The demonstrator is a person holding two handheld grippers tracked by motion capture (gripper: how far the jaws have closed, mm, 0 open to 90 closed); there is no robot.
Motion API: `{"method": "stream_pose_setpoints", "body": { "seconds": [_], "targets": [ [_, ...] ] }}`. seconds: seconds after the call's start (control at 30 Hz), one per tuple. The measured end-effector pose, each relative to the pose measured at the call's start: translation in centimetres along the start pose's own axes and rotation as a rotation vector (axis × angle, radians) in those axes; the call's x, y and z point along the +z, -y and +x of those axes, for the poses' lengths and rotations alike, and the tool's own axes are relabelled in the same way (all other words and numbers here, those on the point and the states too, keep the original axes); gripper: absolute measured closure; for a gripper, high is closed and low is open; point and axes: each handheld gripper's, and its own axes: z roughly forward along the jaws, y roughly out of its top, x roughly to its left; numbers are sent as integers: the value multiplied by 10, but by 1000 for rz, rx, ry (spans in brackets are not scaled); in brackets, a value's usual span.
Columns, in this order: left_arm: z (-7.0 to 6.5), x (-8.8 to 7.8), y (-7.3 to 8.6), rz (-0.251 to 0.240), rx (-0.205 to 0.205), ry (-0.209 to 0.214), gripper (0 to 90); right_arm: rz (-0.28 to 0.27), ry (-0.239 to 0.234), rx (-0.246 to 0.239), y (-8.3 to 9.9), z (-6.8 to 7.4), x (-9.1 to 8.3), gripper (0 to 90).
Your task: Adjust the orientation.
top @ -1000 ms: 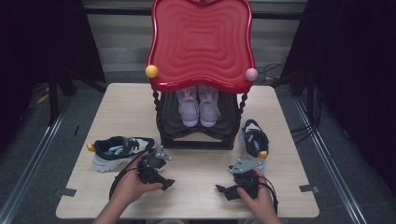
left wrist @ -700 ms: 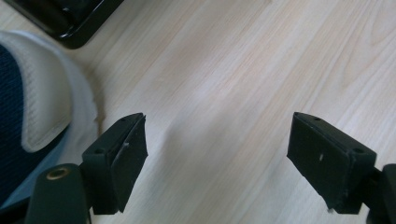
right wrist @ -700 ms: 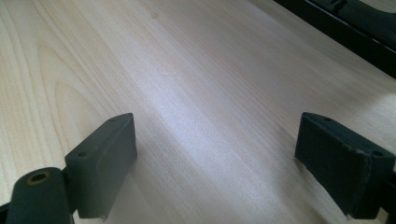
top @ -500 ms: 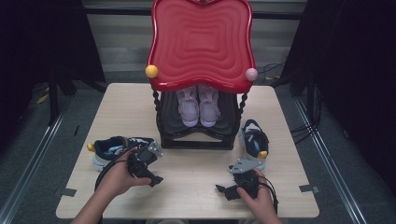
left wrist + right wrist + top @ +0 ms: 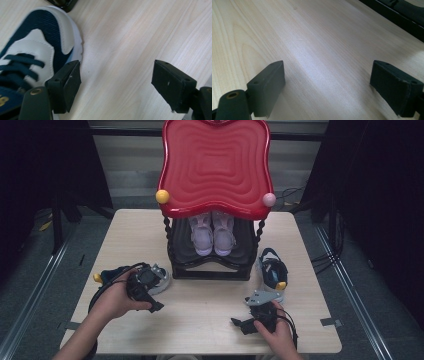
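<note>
A navy and white sneaker [image 5: 162, 279] lies at the table's left, its toe toward the black stand. My left gripper [image 5: 145, 282] hovers over it in a person's hand. In the left gripper view the sneaker's toe [image 5: 37, 45] sits at the left, and the left gripper [image 5: 116, 85] is open, with bare wood between its pads and one pad beside the toe's edge. A matching sneaker [image 5: 272, 272] lies at the right. Just in front of it, my right gripper [image 5: 259, 304] rests low by the table's front edge; the right gripper [image 5: 327, 87] is open over bare wood.
A black stand [image 5: 210, 270] with a red wavy top [image 5: 215, 165] fills the table's [image 5: 200, 320] far middle. A pair of pink shoes [image 5: 212, 232] sits on its shelf. Its base [image 5: 402, 15] crosses the right gripper view's upper right. Dark floor surrounds the table.
My left gripper has moved left and up from the table's middle front and now hangs over the navy sneaker. The right gripper has stayed put.
</note>
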Motion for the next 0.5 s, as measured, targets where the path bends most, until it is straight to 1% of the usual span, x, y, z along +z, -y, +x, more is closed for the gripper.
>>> {"method": "stream_pose_setpoints", "body": {
  "seconds": [0.03, 0.07, 0.1, 0.2, 0.27, 0.3, 0.33, 0.37, 0.4, 0.43, 0.47, 0.5],
  "targets": [
    [2, -3, 0, 11, 17, -13, 227, 0, 0, 0, 0, 0, 0, 118],
    [4, -4, 1, 12, 8, -17, 227, 0, 0, -1, 0, 0, 0, 118],
    [6, -6, 1, 18, 8, -13, 227, 0, 0, -1, 0, 0, 0, 118],
    [11, -10, 3, 25, -4, -28, 228, -1, -1, 2, 0, 0, 0, 118],
    [15, -12, 5, 37, 1, -39, 229, -1, -1, 3, 0, 0, 0, 118],
    [18, -14, 6, 47, -11, -41, 231, -1, -1, 2, 0, 0, 0, 118],
    [21, -15, 8, 42, -15, -44, 231, -1, -1, 3, 0, 0, 0, 118],
    [23, -15, 10, 44, -21, -42, 231, -1, -1, 2, 0, 0, 0, 118],
    [26, -17, 12, 31, -26, -32, 259, -2, -1, 2, 0, 0, 0, 118],
    [29, -18, 15, 14, -39, -13, 275, -1, -1, 2, 0, 0, 0, 118],
    [30, -19, 16, 5, -42, -6, 278, -1, -1, 2, 0, 0, 0, 118],
    [31, -19, 18, -5, -55, 5, 281, -1, -1, 2, 0, 0, 0, 118]
  ]
}}
